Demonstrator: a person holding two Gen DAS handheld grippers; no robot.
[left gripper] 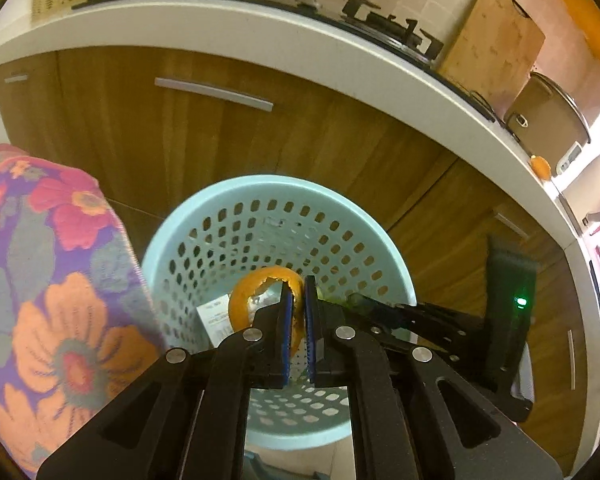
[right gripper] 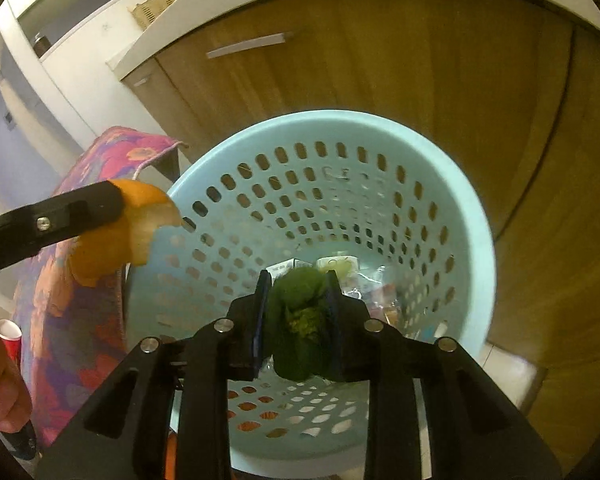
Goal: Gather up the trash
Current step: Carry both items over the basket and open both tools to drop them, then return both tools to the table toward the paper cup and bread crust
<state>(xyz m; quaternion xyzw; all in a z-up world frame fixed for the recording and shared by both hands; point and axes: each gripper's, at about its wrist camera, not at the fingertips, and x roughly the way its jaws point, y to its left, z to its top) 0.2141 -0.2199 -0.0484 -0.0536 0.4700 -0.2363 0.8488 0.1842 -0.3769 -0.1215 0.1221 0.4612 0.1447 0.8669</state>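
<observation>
A light blue perforated basket point(left gripper: 260, 184) point(right gripper: 480, 240) stands on the floor in front of wooden cabinets, with paper cartons and wrappers point(right gripper: 340, 264) at its bottom. My left gripper point(left gripper: 298, 284) is shut on a curl of orange peel point(left gripper: 252, 292) over the basket's opening. In the right wrist view the same peel point(right gripper: 148, 208) hangs at the basket's left rim. My right gripper point(right gripper: 296, 276) is shut on a dark green vegetable scrap point(right gripper: 296, 312), held above the inside of the basket. It also shows at the right of the left wrist view point(left gripper: 358, 300).
A floral cloth-covered seat point(left gripper: 52, 280) point(right gripper: 80, 280) stands close to the basket's left side. Wooden cabinet doors point(left gripper: 220, 140) and a white counter with a stove point(left gripper: 400, 28) rise behind. A red cup point(right gripper: 10, 336) and a person's hand point(right gripper: 0, 380) are at lower left.
</observation>
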